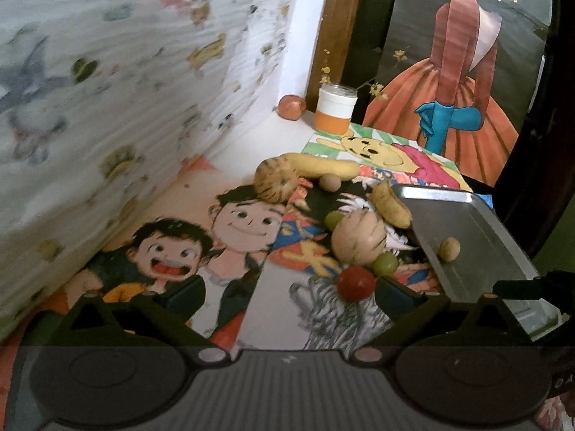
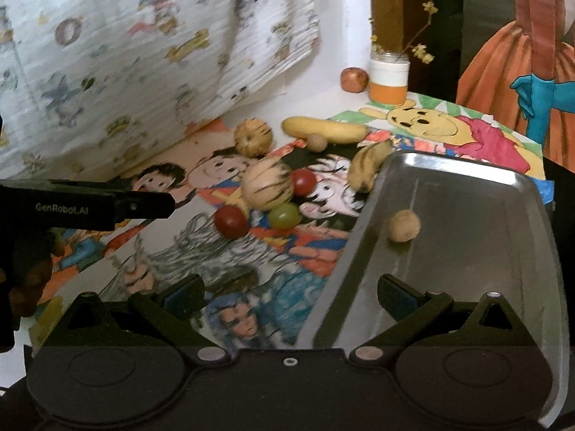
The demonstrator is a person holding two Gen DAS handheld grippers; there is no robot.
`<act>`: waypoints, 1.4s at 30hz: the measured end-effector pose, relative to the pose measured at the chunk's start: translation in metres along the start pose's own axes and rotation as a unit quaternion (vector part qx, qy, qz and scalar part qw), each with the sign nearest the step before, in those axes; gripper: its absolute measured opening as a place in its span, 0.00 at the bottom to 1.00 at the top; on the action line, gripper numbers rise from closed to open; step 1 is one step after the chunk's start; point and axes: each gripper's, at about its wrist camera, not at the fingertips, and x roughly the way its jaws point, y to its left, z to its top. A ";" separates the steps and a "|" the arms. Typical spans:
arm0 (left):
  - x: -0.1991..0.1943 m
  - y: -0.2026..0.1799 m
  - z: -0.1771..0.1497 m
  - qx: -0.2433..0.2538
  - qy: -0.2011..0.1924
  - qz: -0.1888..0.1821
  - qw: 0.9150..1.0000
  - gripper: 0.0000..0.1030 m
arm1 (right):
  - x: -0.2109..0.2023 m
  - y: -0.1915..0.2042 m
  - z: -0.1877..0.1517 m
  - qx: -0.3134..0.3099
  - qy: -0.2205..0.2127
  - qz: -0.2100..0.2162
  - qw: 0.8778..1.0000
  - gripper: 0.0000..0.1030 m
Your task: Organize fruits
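Loose fruit lies on cartoon-printed paper: a pale striped melon (image 1: 358, 237) (image 2: 266, 186), a red tomato (image 1: 355, 283) (image 2: 231, 221), a green grape (image 1: 385, 264) (image 2: 284, 215), a long banana (image 1: 323, 167) (image 2: 323, 130) and a short one (image 1: 391, 206) (image 2: 368, 170). To their right a metal tray (image 1: 478, 215) (image 2: 467, 269) holds one small brown fruit (image 1: 449, 249) (image 2: 404, 225). My left gripper (image 1: 291, 292) (image 2: 107, 204) stands open and empty, the tomato just ahead of its right finger. My right gripper (image 2: 291, 292) is open and empty, its right finger over the tray.
A second striped melon (image 2: 253, 136) and a small brown ball (image 2: 317, 142) lie farther back. An orange-and-white jar (image 2: 390, 79) and a copper-coloured fruit (image 2: 354, 79) stand by the wall corner. A patterned cloth (image 2: 143, 54) hangs on the left.
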 end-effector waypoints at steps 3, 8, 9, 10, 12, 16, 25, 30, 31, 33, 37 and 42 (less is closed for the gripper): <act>-0.006 0.008 -0.006 -0.001 0.003 0.001 1.000 1.00 | 0.001 0.010 -0.004 -0.008 0.010 0.002 1.000 0.99; -0.012 0.018 -0.014 -0.001 0.011 0.004 1.000 1.00 | 0.005 0.022 -0.009 -0.020 0.028 0.001 0.999 0.99; -0.013 0.020 -0.016 -0.001 0.013 0.006 1.000 1.00 | 0.006 0.023 -0.010 -0.022 0.031 0.001 0.999 0.99; -0.014 0.021 -0.018 -0.002 0.013 0.007 1.000 1.00 | 0.006 0.025 -0.011 -0.024 0.034 0.001 0.999 0.99; -0.015 0.024 -0.021 -0.003 0.015 0.007 1.000 1.00 | 0.007 0.027 -0.012 -0.027 0.037 0.000 0.999 0.99; -0.016 0.025 -0.025 -0.003 0.019 0.007 1.000 1.00 | 0.008 0.029 -0.013 -0.032 0.039 -0.004 0.999 0.99; -0.013 0.020 -0.022 0.009 0.018 0.002 1.000 1.00 | 0.003 0.026 0.002 -0.123 -0.012 -0.063 0.990 0.99; -0.008 0.012 -0.015 0.029 0.015 -0.003 0.999 1.00 | 0.009 0.013 0.015 -0.153 -0.013 -0.070 0.986 0.99; -0.007 0.010 -0.014 0.035 0.014 -0.005 0.999 1.00 | 0.009 0.011 0.017 -0.159 -0.015 -0.069 0.985 0.99; -0.004 0.005 -0.012 0.047 0.012 -0.007 0.999 1.00 | 0.010 0.005 0.022 -0.170 -0.018 -0.058 0.984 0.97; 0.005 -0.001 -0.008 0.067 0.015 -0.012 0.998 1.00 | 0.016 -0.004 0.031 -0.197 -0.011 -0.046 0.979 0.87; 0.019 -0.007 -0.004 0.086 0.020 -0.016 0.996 1.00 | 0.028 -0.013 0.035 -0.233 -0.001 -0.034 0.972 0.76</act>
